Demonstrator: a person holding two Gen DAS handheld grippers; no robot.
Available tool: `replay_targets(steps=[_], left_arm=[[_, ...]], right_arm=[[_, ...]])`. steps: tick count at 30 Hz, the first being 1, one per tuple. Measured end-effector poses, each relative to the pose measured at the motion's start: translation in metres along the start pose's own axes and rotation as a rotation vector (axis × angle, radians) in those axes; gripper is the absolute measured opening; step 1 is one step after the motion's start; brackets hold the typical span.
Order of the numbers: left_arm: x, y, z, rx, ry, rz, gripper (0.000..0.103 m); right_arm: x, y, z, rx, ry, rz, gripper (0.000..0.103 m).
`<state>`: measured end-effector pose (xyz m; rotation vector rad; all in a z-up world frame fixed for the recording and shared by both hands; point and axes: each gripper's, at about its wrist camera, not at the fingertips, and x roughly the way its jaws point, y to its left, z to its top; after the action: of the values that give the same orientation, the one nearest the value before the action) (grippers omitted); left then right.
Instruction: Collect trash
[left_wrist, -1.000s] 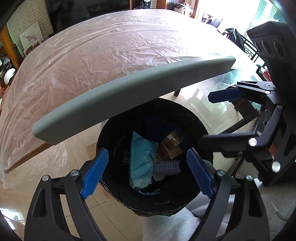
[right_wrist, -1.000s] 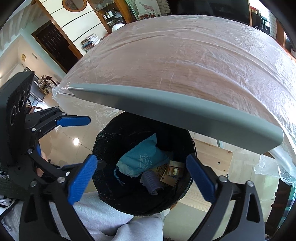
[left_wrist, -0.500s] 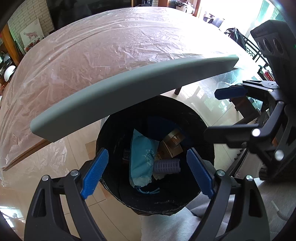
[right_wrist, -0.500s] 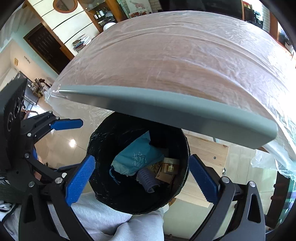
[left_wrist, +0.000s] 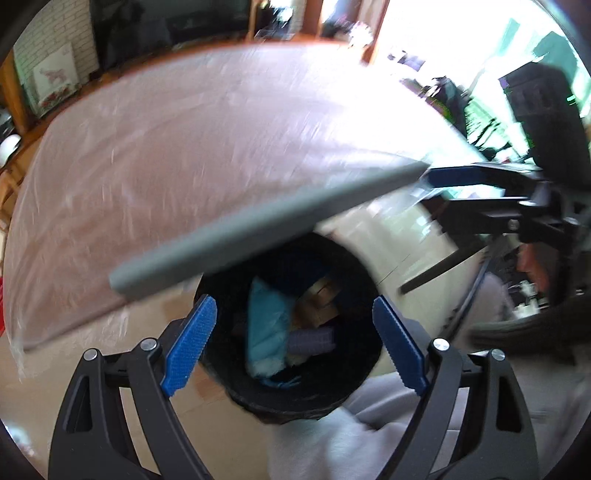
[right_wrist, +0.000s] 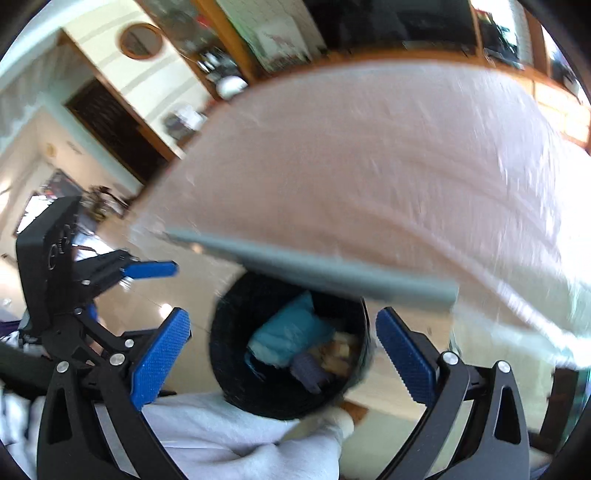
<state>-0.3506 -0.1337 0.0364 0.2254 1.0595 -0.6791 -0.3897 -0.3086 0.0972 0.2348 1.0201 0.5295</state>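
A black trash bin (left_wrist: 354, 384) stands on the floor below the table edge; it also shows in the right wrist view (right_wrist: 236, 376). Inside lie a teal bag (left_wrist: 266, 328), a brown box (left_wrist: 319, 306) and a pale purple ridged roll (left_wrist: 312, 339). My left gripper (left_wrist: 293, 347) is open and empty above the bin. My right gripper (right_wrist: 282, 360) is open and empty above it too. Each gripper shows in the other's view, the right gripper (left_wrist: 480, 184) at right and the left gripper (right_wrist: 122, 291) at left. Both views are blurred.
A wooden table under clear plastic sheet (left_wrist: 184, 147) with a grey edge strip (left_wrist: 277, 229) overhangs the bin. Grey trousers (right_wrist: 221, 439) lie just below the bin. A dark chair leg (left_wrist: 436, 273) stands at right. Shelves and a doorway (right_wrist: 118, 125) are behind.
Both grippers have pulled up and back from the bin, so it looks smaller and the table top fills more of each view. Both stay open and empty.
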Motion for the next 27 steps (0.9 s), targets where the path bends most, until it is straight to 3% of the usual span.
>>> replay_targets(steps=[4,10,18,22,27], left_arm=[[-0.04,0.014,0.033,0.025,-0.128,0.015,0.088],[-0.041,0.087,0.08,-0.102,-0.254,0.176,0.088],[-0.022,0.179,0.116,-0.297,-0.303,0.254,0.088],[-0.002,0.221,0.138,-0.374,-0.308,0.284,0.088],[0.032,0.244,0.154,-0.428,-0.278,0.297,0.088]], right_arm=[[-0.033,-0.01,0.041,-0.046,-0.127,-0.057,0.099],[-0.04,-0.083,0.105,0.039,-0.251,-0.217,0.099],[-0.016,-0.155,0.154,0.08,-0.272,-0.369,0.099],[0.007,-0.181,0.173,0.113,-0.259,-0.375,0.099],[0.035,-0.203,0.184,0.15,-0.252,-0.368,0.099]])
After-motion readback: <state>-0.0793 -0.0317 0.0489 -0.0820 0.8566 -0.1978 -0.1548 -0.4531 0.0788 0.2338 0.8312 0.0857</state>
